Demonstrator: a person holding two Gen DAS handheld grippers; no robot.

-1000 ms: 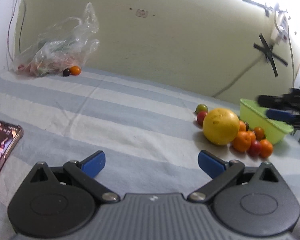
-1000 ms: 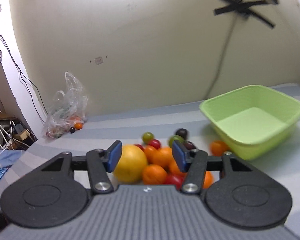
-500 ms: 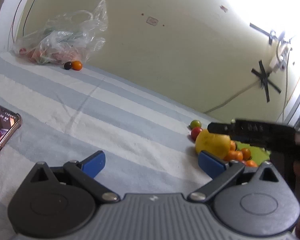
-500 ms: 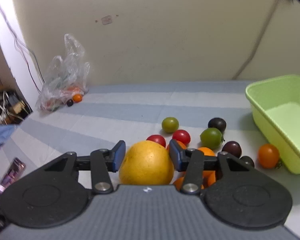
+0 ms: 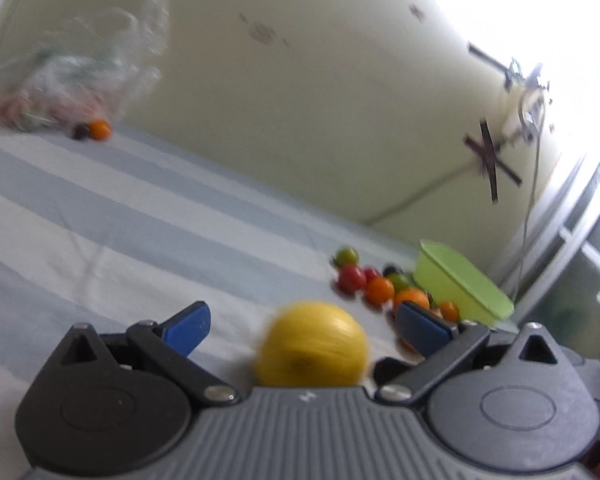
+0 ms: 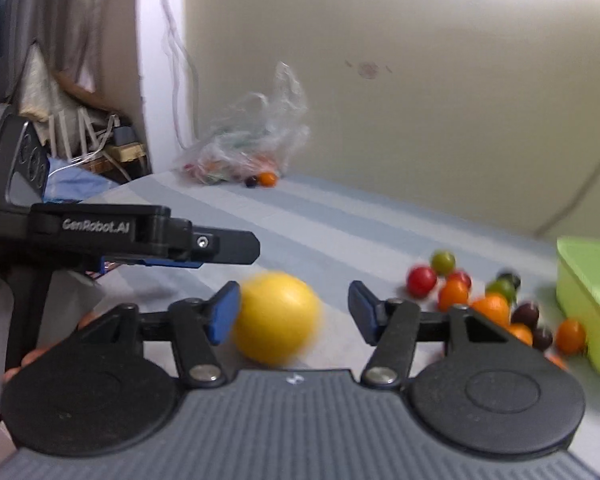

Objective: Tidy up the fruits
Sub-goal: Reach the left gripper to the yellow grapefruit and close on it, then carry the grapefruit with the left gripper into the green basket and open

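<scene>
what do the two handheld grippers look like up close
Both match: a ribbed grey body, two round black discs, black linkage arms with silver pivot screws, and blue pads lining the jaws. The left gripper, seen side-on, carries white "GenRobot.AI" lettering. The right gripper shows a small white logo.

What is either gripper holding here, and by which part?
Nothing. The yellow fruit lies loose between the open right gripper, whose jaws have just been opening; the left gripper is open too.

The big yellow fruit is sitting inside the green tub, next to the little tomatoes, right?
Not quite. The big yellow fruit lies on the striped cloth, outside the green tub, as the right wrist view shows. The little tomatoes lie between it and the tub.
</scene>
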